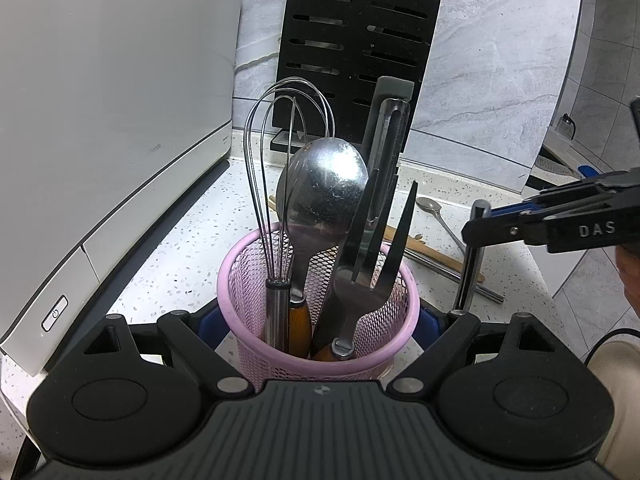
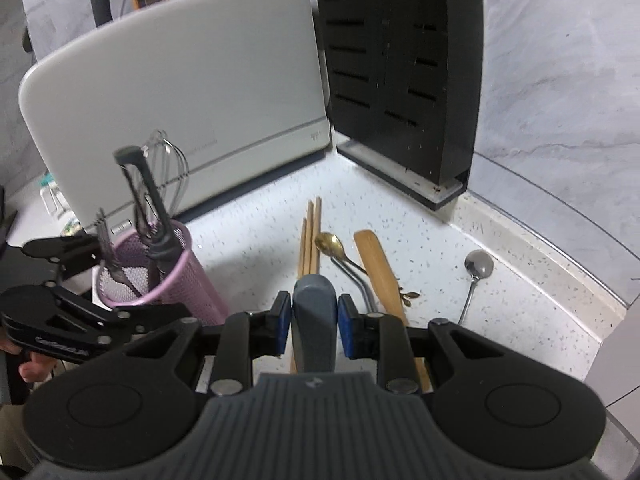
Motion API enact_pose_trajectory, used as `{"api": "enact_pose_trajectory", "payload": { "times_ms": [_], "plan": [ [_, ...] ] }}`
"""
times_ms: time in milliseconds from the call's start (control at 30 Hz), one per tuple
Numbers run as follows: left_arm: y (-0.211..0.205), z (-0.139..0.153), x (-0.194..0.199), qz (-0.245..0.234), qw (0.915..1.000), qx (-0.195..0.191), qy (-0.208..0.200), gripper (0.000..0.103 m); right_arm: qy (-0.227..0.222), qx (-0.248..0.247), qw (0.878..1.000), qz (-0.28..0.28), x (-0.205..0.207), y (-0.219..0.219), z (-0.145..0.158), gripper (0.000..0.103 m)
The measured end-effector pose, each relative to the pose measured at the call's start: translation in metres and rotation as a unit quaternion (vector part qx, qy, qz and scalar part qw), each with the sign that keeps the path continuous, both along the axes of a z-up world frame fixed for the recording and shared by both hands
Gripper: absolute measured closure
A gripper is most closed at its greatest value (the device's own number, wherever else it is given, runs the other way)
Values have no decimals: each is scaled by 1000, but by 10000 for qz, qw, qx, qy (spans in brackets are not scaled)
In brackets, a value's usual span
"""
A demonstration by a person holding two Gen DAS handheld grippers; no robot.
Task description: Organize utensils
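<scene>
The left hand-held gripper is clamped on the pink mesh holder, its blue pads pressed against the holder's two sides. Standing in the holder, just ahead of that gripper, are a wire whisk, a large metal spoon, a two-pronged fork and a grey-topped peeler.

The right hand-held gripper is closed on a grey-handled utensil, whose handle stands upright between the blue pads. In the left wrist view this gripper sits to the right of the holder, with the utensil's shaft hanging below the fingers.

On the speckled white desk ahead of the right gripper lie wooden chopsticks, a gold spoon, a wooden spatula and, further right, a silver spoon. Beyond them stands a black slotted knife block, with a white appliance to its left, behind the holder.
</scene>
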State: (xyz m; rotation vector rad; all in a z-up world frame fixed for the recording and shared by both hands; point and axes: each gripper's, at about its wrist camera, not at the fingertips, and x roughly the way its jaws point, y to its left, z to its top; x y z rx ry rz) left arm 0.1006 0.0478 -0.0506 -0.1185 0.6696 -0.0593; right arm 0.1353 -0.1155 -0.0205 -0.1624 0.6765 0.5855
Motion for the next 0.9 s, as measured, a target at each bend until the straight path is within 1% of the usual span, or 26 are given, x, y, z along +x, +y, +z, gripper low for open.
{"api": "enact_pose_trajectory", "payload": {
  "times_ms": [100,267,500,600,700,900],
  "plan": [
    [0,0,0,3,10000,4,-4,1,-262,76,9996,-89,-12,0,3,80],
    [0,0,-1,8,10000,1,-12,1,-574,537,9968,-176,-28,-3,15,80],
    [1,0,0,6,10000,-1,-12,1,-916,1103,9896,88,-52,1,41,80],
    [1,0,0,6,10000,-1,-10,1,-926,1401,9854,283,-58,4,51,80],
    [1,0,0,8,10000,-2,-12,1,-824,1717,9804,510,-59,8,59,80],
    [1,1,0,4,10000,0,-12,1,-781,1899,9763,682,-53,23,63,80]
  ]
}}
